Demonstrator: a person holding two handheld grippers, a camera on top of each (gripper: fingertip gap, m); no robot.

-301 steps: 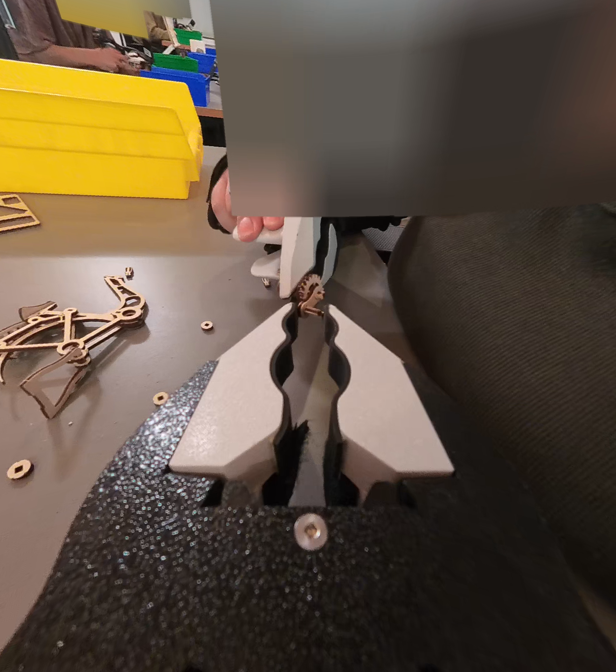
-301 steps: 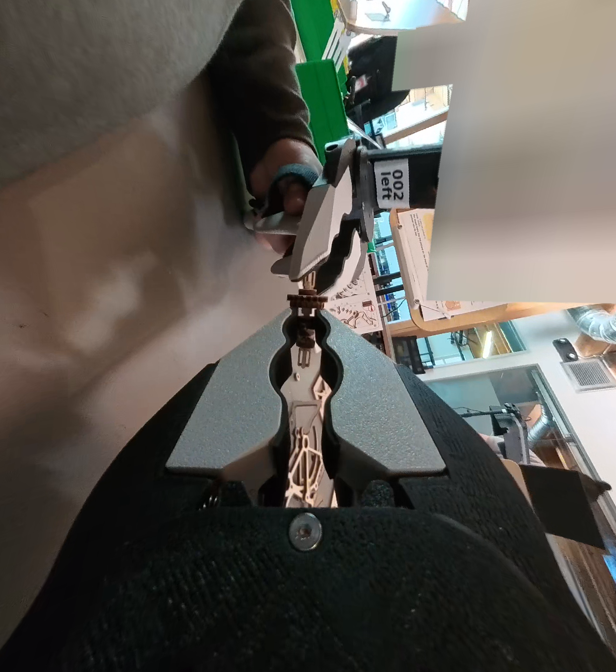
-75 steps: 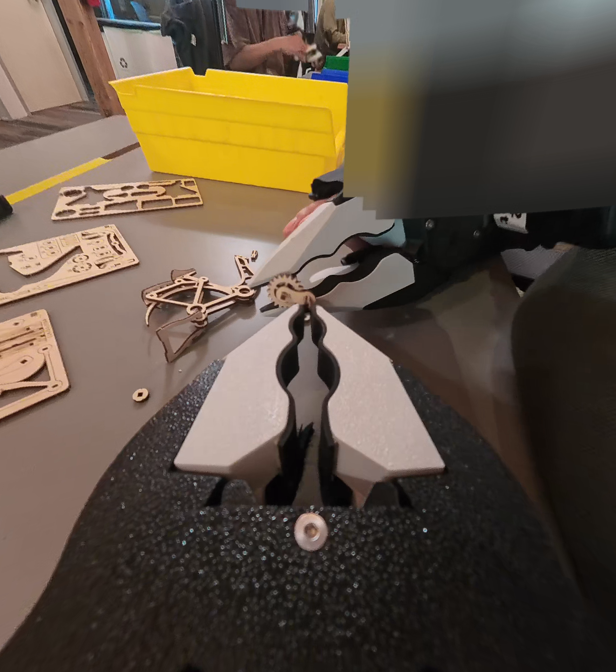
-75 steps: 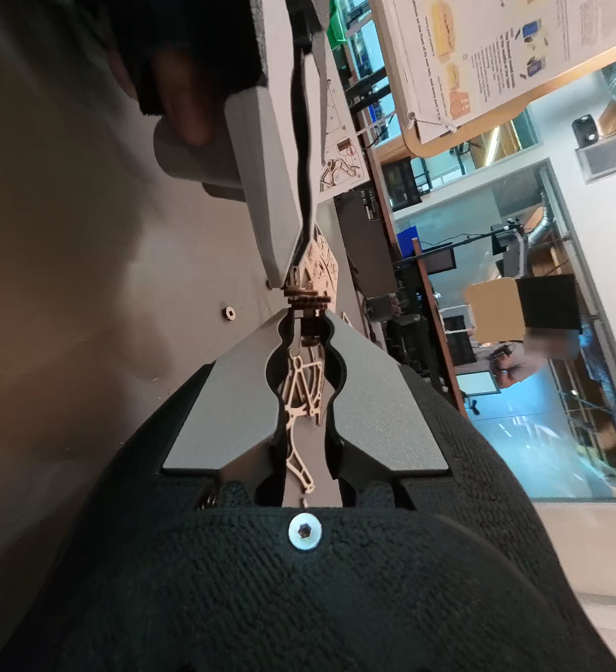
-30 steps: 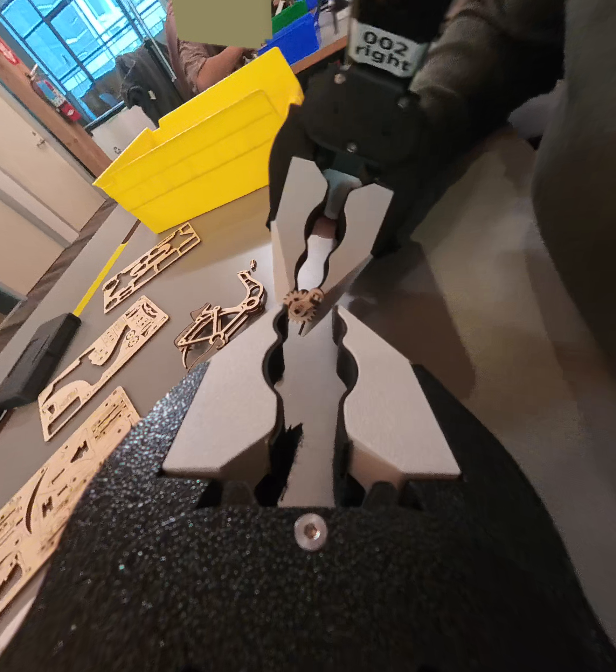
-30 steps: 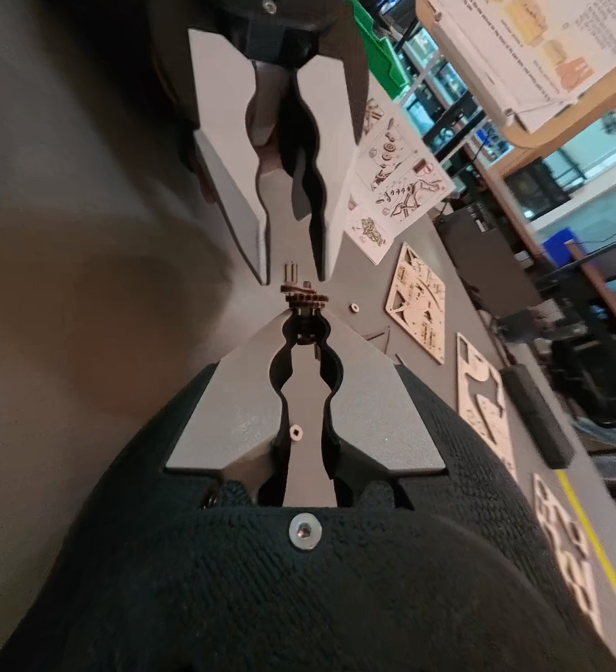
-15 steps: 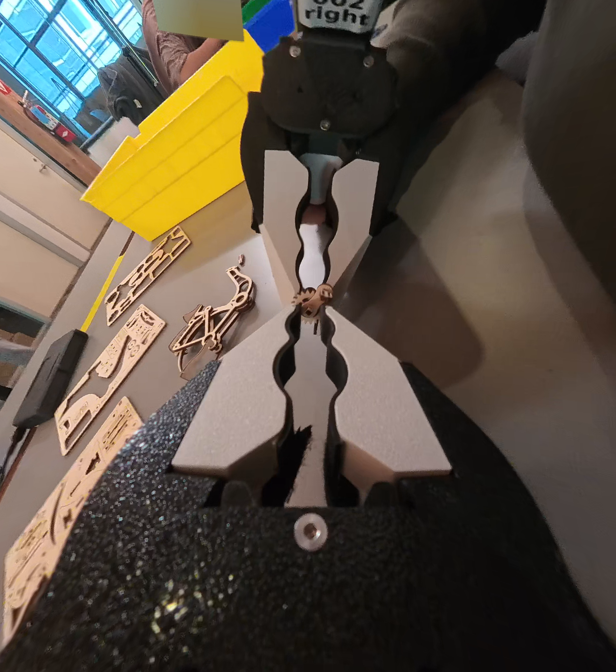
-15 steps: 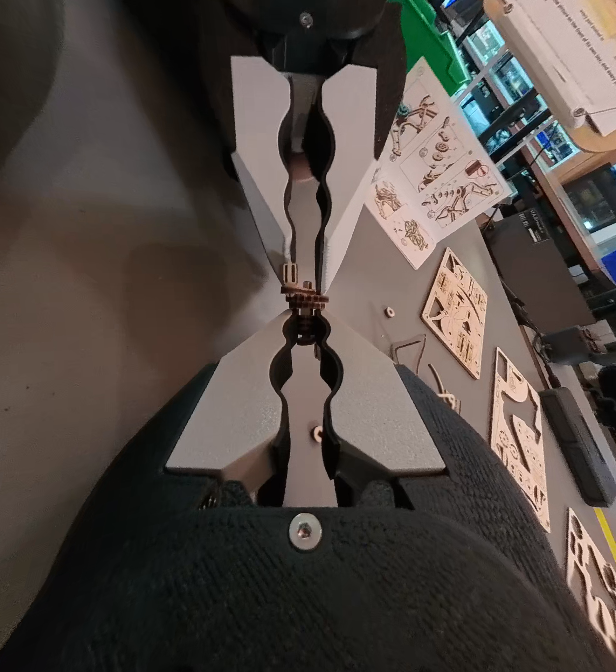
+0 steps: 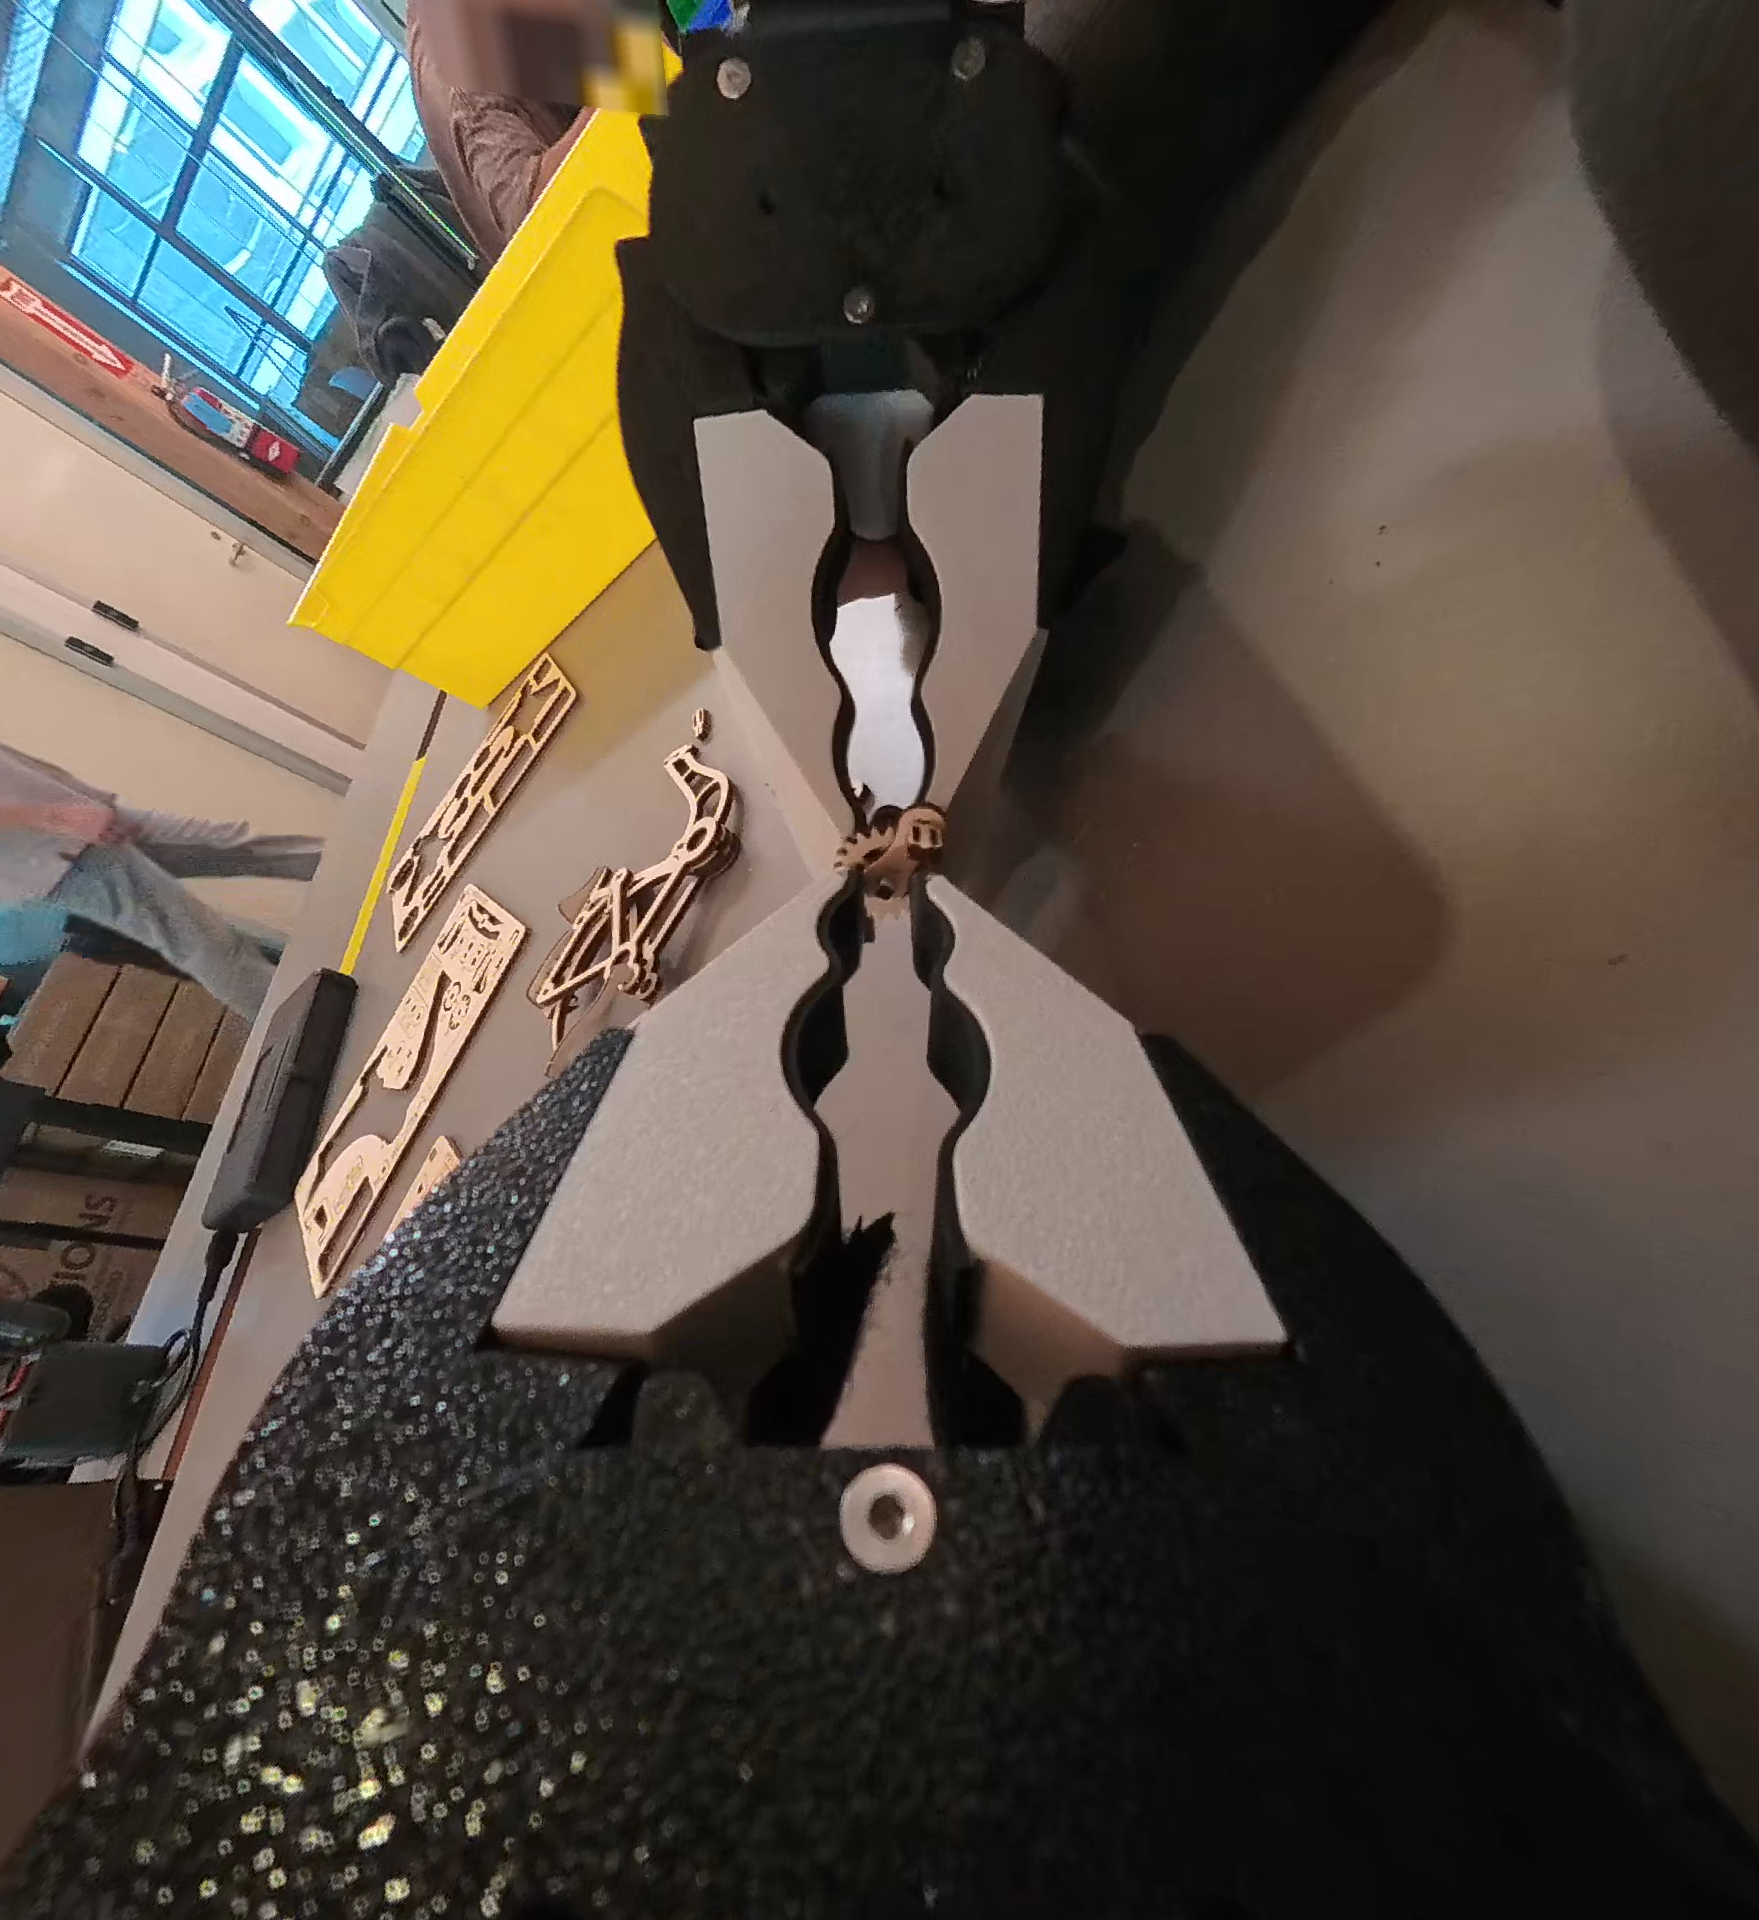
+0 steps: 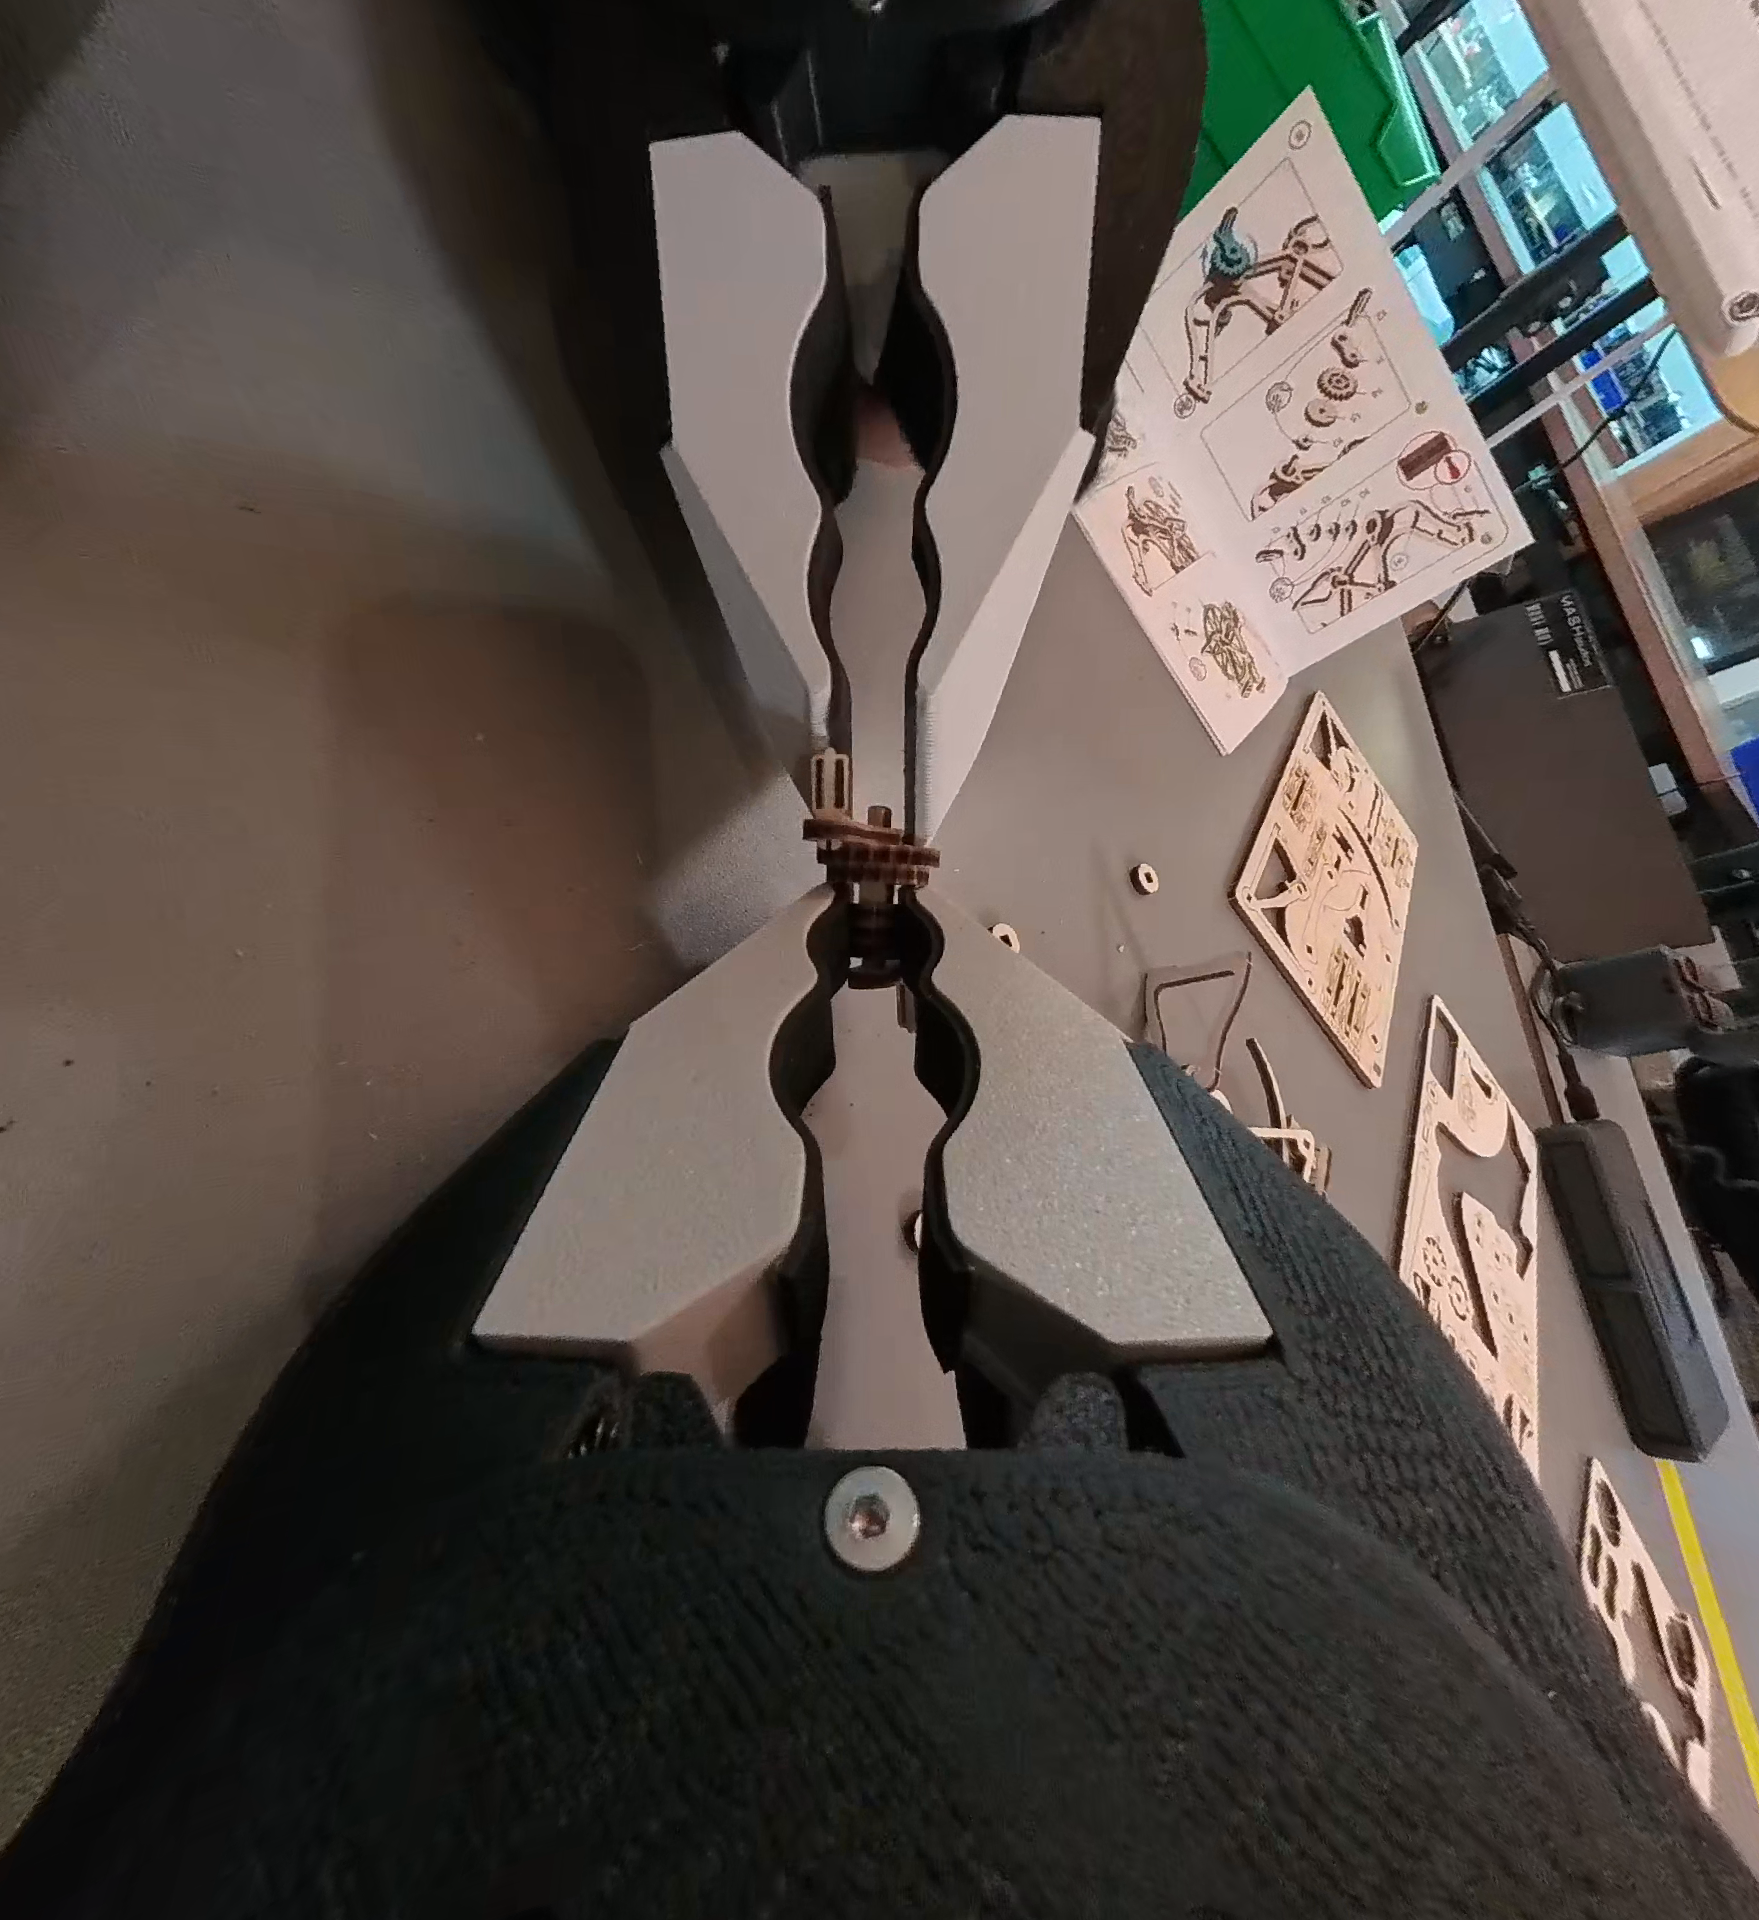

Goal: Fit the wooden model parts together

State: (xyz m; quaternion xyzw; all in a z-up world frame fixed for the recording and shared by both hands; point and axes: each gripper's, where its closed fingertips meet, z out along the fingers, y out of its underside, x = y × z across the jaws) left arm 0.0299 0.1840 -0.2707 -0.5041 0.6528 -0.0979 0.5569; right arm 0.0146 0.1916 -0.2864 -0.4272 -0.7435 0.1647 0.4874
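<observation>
Two hand-held grippers meet tip to tip above the table (image 10: 1062,831). Right hand-held gripper (image 10: 870,899) pinches the gear stack (image 10: 870,862); left hand-held gripper (image 9: 880,883) is narrowed onto the same gear stack, a small slotted piece (image 10: 831,781) at its fingertip. One instruction sheet (image 10: 1301,416), one yellow bin (image 9: 501,468)

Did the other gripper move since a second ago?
Yes. In the left wrist view the right gripper has swung upright and come closer; its body now covers more of the yellow bin behind it.
</observation>
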